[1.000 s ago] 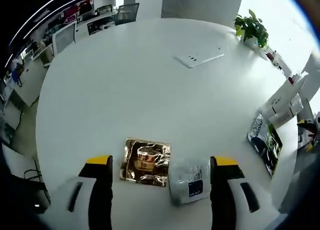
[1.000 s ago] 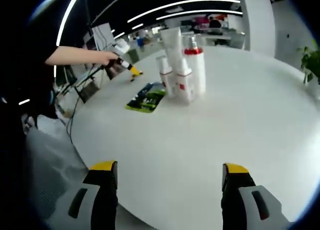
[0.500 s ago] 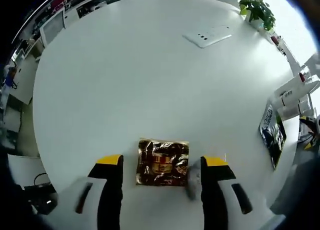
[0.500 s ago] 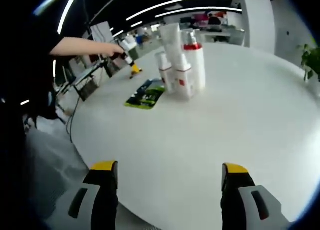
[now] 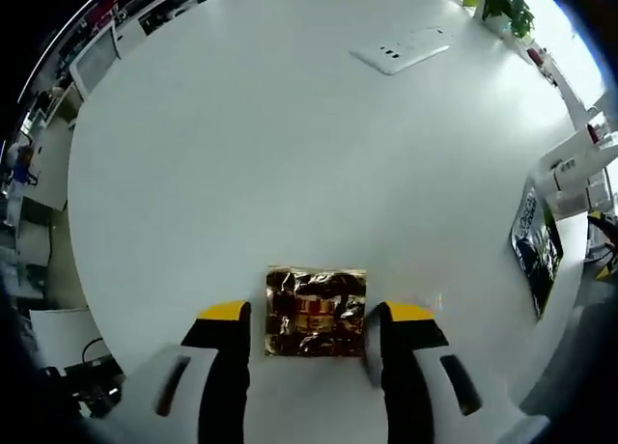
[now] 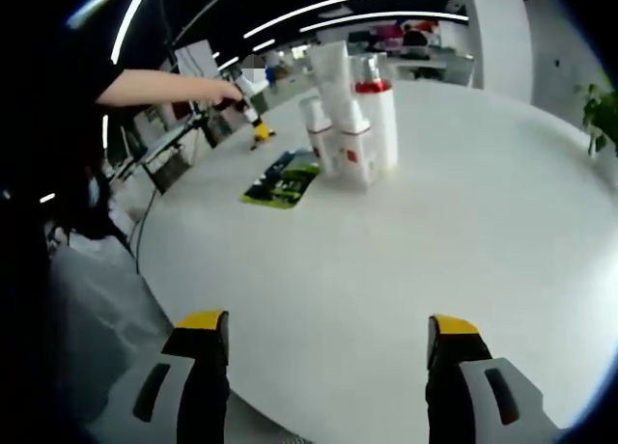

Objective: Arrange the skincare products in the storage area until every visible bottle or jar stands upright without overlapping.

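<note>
The left gripper [image 5: 314, 314] is hanging over the white surface [image 5: 270, 154]. Its two yellow-tipped fingers [image 5: 224, 313] are sitting on either side of a shiny gold packet [image 5: 316, 312], very close to it.

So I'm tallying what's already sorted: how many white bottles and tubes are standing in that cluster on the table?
4, possibly more hidden: a tall tube at the back, a red-collared pump bottle on the right, a short tube on the left, and a small bottle in front.

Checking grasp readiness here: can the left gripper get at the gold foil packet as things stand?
Probably yes. The left gripper has its fingers open on either side of the gold foil packet, which lies flat on the white table with nothing over it.
</note>
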{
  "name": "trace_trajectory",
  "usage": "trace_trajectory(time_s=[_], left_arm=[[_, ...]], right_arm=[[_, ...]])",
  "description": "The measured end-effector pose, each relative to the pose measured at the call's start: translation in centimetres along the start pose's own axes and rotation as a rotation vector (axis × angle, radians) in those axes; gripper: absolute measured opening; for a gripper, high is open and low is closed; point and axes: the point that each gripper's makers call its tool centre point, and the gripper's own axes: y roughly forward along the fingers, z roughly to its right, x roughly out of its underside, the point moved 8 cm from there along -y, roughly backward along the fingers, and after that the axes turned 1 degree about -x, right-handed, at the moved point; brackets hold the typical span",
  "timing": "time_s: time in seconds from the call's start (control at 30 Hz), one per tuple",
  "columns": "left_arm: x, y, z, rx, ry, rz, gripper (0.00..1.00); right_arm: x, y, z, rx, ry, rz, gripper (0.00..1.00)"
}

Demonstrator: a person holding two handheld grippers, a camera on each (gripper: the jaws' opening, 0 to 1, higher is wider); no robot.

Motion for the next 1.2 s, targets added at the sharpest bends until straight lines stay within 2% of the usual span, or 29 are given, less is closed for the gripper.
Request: trace_trajectory(time_s=[0.1, 0.23, 0.57, 0.83, 0.97, 1.2], left_arm=[[-0.1, 0.0, -0.1, -0.005, -0.008, -0.004, 0.42], [-0.1, -0.1, 0.0, -0.007, -0.003, -0.001, 0.38], [-0.1, -0.5, 0.2, -0.02, -0.061, 0.009, 0.37], [0.3, -1.7, 0.8, -0.044, -0.113, 0.011, 0.35], [0.3, -2.5, 1.3, -0.043, -0.145, 0.036, 0.34], [0.9, -4.4, 2.7, -0.042, -0.172, 0.041, 0.33]], right_arm=[[0.0, 0.0, 0.0, 0.0, 0.0, 0.0, 0.88], [0.0, 0.0, 0.0, 0.002, 0.001, -0.001, 0.87], [0.1, 0.1, 0.1, 0.002, 0.003, -0.012, 0.87], [0.0, 0.1, 0.0, -0.006, 0.001, -0.007, 0.86], [0.0, 0.1, -0.1, -0.007, -0.011, -0.013, 0.83], [-0.6, -0.1, -0.4, -0.019, -0.026, 0.034, 0.86]])
